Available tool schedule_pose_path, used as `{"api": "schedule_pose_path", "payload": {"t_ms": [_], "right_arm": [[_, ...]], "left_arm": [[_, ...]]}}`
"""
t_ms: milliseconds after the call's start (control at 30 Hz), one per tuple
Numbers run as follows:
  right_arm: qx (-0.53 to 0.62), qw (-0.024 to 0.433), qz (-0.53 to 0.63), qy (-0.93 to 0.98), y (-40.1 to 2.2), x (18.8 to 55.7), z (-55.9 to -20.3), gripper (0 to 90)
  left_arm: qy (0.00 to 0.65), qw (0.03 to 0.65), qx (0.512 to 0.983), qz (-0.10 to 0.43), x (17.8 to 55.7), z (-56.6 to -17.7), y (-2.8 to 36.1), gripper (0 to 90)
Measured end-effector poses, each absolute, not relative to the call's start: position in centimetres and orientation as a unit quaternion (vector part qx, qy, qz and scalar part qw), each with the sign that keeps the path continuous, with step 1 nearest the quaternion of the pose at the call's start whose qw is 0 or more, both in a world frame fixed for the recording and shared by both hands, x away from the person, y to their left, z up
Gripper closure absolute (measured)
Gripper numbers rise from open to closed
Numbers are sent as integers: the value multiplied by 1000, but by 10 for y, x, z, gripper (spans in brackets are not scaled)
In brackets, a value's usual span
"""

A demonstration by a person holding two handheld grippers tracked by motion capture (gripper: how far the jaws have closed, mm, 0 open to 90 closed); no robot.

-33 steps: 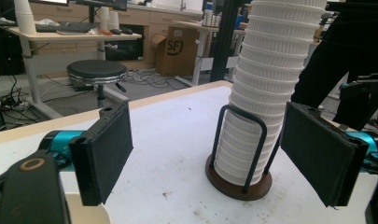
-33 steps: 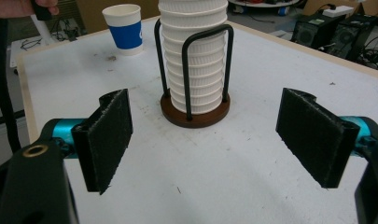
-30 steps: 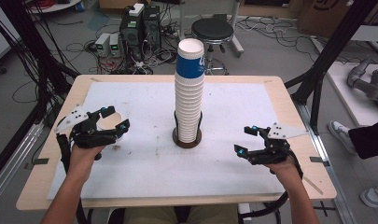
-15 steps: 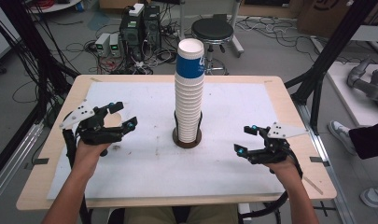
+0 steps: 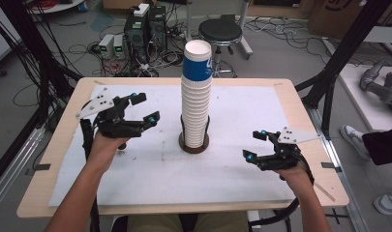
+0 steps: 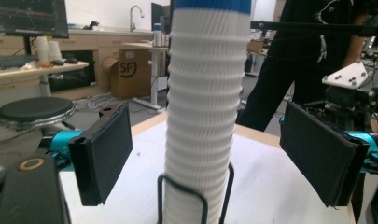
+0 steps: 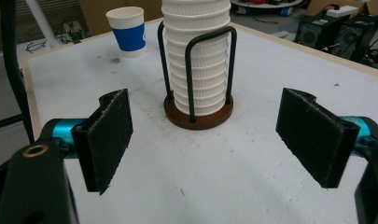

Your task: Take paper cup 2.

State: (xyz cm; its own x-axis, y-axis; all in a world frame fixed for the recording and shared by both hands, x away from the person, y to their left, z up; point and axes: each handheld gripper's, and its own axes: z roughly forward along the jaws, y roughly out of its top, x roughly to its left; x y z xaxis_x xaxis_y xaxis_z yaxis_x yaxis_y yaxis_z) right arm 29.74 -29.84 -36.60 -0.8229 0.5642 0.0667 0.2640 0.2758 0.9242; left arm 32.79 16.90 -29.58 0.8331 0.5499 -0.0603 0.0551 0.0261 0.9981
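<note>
The stack of cups [image 5: 196, 96] stood upright in its wire holder [image 7: 199, 109] at the middle of the table [image 5: 58, 140]. The left gripper [image 5: 144, 107], jaws just widening and empty, hovered just left of the stack; the right gripper [image 5: 255, 145] sat released, well apart.

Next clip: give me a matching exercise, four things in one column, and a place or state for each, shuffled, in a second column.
Things:
1. cup stack
2. single blue-banded cup
3. left gripper
4. right gripper

Places or states:
A. low over the table, right of the stack, jaws open
B. upright in the wire holder on a round brown base
C. raised beside the stack, jaws open
D. standing alone on the white table cover

Pairs: 1-B, 2-D, 3-C, 4-A
</note>
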Motion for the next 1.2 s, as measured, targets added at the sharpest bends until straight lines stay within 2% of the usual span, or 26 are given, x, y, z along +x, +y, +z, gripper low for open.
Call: {"api": "schedule_pose_path", "payload": {"t_ms": [167,600,1200], "right_arm": [[263,137,543,786,-298,297,-365,189],[258,134,551,782,-295,299,-356,189],[211,130,561,790,-264,326,-284,189]], "left_arm": [[203,683,680,174,343,-279,144,143],[202,684,682,161,376,-271,107,137],[200,670,701,139,397,-278,82,134]]}}
